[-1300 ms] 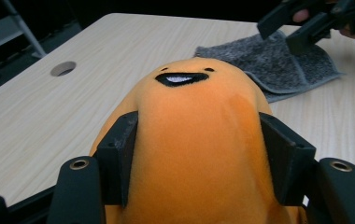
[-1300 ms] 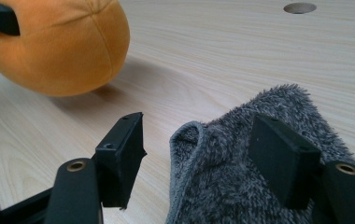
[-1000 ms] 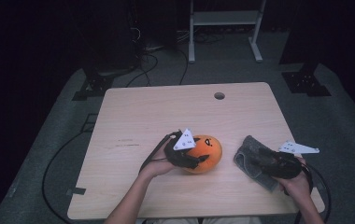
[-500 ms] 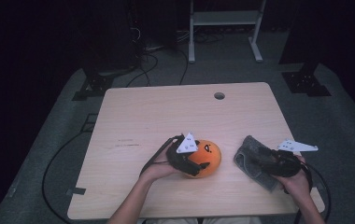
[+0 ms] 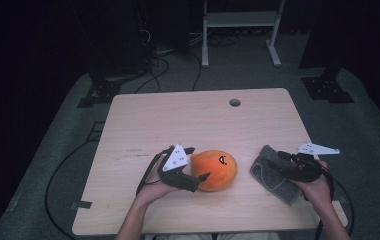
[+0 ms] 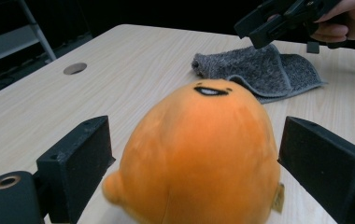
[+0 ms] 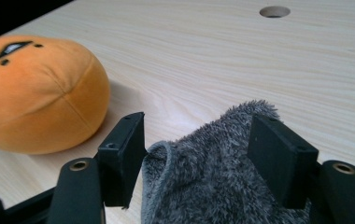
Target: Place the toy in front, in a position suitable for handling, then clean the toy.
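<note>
Left gripper sits at the left flank of the orange plush, which rests on the wooden table a bit left of centre and toward the near edge. Its jaws have just been opening and now stand wide: in the left gripper view the orange plush sits between the two black jaws with a visible gap on each side, so nothing presses on it and nothing is held. The plush lies on the tabletop with its small black-and-white face patch pointing away from the left hand, toward the far right. Right gripper is over the grey towel, which lies folded on the table near the right edge, well apart from the plush but on the same near strip of the table. In the right gripper view the grey towel bunches up between the jaws; the jaws stand apart on either side of the fold, and I can't tell whether the pads actually bite the fabric or just straddle it. The right hand holds that tool low, just above the cloth. A round cable hole sits in the far part of the table, clear of both things. Cables trail off the table's left side onto the floor.
</note>
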### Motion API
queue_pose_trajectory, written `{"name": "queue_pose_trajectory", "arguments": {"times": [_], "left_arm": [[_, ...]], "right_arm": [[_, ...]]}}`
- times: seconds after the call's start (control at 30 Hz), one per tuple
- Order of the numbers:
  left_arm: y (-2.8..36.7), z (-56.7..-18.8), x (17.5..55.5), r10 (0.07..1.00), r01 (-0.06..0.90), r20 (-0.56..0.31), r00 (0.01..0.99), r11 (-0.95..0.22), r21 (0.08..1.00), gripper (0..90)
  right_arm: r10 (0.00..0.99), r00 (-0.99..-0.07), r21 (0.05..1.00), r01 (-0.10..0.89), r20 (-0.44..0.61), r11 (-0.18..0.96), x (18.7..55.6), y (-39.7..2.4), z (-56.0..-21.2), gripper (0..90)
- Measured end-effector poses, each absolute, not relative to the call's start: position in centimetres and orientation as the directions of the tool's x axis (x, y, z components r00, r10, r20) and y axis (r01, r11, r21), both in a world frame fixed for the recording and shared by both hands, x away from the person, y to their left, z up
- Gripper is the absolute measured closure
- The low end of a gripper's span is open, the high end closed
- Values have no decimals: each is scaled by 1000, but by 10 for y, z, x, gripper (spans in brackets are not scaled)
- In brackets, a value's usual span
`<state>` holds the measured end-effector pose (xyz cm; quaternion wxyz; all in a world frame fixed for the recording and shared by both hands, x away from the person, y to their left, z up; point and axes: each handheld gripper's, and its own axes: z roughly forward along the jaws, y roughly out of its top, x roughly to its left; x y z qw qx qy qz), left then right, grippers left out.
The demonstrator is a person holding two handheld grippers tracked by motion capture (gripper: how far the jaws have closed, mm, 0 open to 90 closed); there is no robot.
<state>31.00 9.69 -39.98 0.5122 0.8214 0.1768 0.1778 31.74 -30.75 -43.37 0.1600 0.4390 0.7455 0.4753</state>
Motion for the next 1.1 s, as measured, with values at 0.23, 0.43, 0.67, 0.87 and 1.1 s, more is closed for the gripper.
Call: {"name": "queue_pose_trajectory", "arguments": {"times": [0.23,0.43,0.67,0.87,1.1], "left_arm": [[103,-402,312,481,126,94,872,-405,905,90],[97,-407,315,462,132,88,882,-422,897,90],[98,-411,319,461,155,69,885,-431,889,90],[97,-414,321,467,164,79,881,-457,874,90],[99,-417,321,483,174,89,871,-473,864,89]], "right_arm": [[820,-558,820,525,128,230,323,-298,-439,359],[842,-525,780,576,124,244,336,-298,-449,365],[859,-501,728,628,106,276,348,-294,-463,371],[870,-487,707,642,77,297,351,-289,-469,409],[873,-482,700,599,-71,388,344,-275,-474,510]]}}
